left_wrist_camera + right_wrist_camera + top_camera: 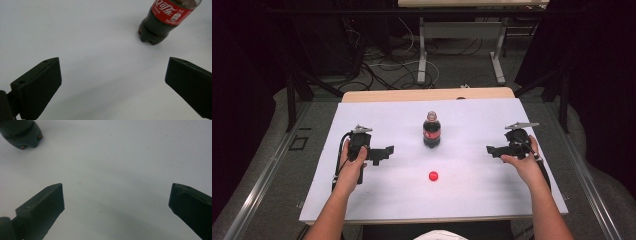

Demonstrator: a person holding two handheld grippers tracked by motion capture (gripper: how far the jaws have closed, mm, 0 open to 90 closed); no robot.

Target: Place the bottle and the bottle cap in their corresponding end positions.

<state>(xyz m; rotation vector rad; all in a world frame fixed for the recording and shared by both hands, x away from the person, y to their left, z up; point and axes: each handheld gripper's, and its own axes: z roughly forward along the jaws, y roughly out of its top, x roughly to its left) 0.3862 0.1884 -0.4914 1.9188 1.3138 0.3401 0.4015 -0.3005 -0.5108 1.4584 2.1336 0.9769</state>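
On the white table (362,200), bottle (431,131) stands between left gripper (388,150) and right gripper (490,150), both spread wide, holding nothing.

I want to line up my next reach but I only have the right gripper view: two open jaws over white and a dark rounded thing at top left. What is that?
Observer: The base of a cola bottle with a red label, standing upright mid-table between both grippers.
Operator: Is its cap on?
Observer: It looks off; a small red cap lies on the white table nearer the person than the bottle.
Operator: And the other hand?
Observer: The left gripper is open and empty, pointing at the bottle.
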